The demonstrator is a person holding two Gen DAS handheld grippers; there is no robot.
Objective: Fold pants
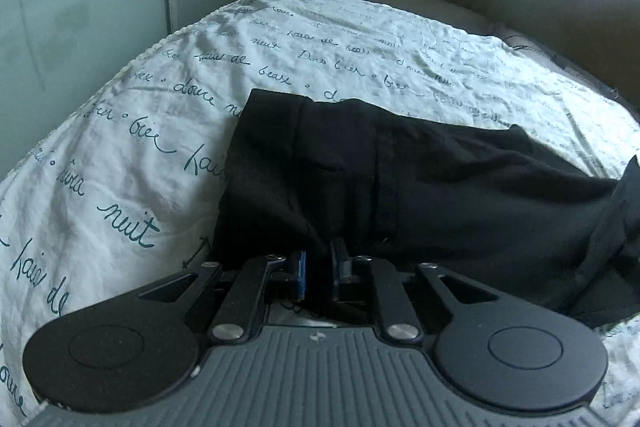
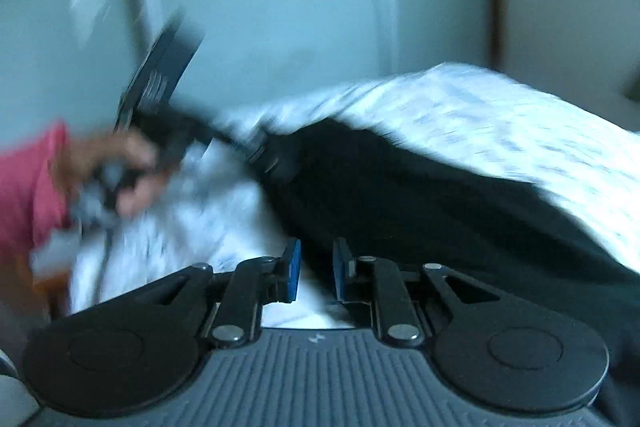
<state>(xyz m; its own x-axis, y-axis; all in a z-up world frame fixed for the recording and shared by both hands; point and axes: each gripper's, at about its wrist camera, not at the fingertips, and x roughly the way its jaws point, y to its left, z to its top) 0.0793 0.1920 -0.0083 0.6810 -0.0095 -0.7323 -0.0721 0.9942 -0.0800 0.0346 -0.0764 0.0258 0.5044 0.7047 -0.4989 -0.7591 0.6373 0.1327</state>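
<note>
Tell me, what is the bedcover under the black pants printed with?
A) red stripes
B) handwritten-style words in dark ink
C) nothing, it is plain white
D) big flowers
B: in the left wrist view the white bedcover under the black pants is covered in cursive words in dark blue-green ink, running in lines across the cloth.

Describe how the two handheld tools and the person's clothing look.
Both the left tool and the right tool look alike: ribbed grey body, black linkage arms with silver rivets, round black discs either side, blue pads on the fingers. The person wears a pink sleeve.
</note>
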